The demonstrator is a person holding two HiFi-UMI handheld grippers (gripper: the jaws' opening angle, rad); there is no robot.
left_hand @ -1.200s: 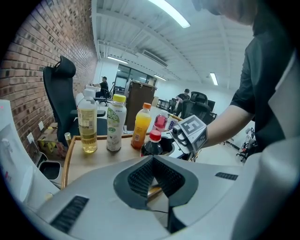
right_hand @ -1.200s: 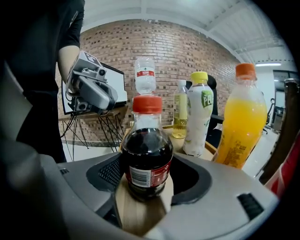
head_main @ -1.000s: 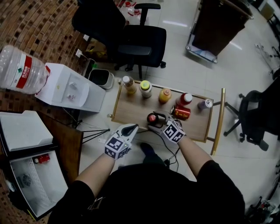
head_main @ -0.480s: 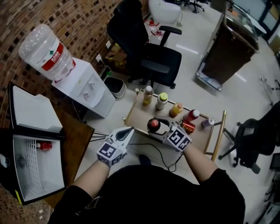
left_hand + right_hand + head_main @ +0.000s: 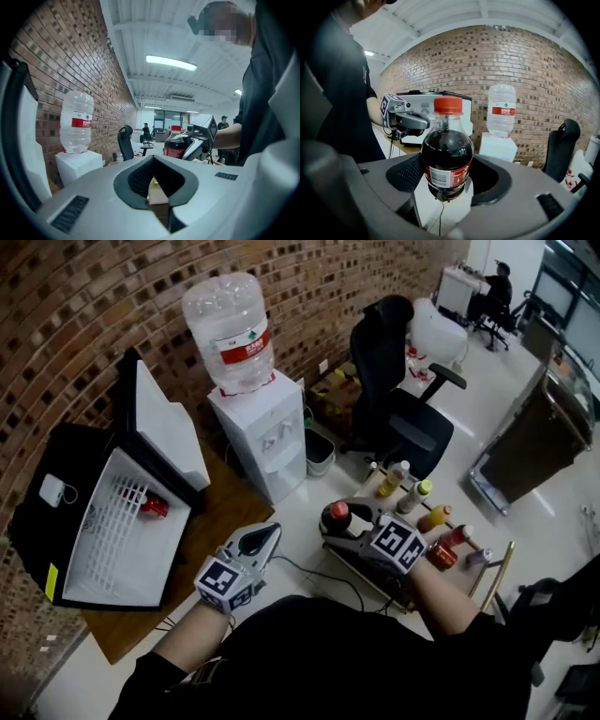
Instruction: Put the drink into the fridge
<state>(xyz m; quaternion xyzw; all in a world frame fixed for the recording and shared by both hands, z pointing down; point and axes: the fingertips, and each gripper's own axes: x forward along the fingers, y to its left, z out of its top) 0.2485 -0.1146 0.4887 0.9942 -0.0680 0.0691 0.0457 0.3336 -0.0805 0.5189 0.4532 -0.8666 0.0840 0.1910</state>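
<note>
Glossy plastic cola bottle (image 5: 446, 154), rough brick wall (image 5: 94, 324); wooden table (image 5: 223, 514)

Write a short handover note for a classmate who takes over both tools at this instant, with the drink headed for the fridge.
Right tool: shut on the cola bottle, held upright in the air.
Left tool: shut, empty.
Fridge: on the wooden table to the person's left, door open, one red can inside.
Done: the bottle is picked up.
Left: carry it over to the fridge, stand it inside, open the right tool and withdraw.
Other drinks stand beyond the right arm.
</note>
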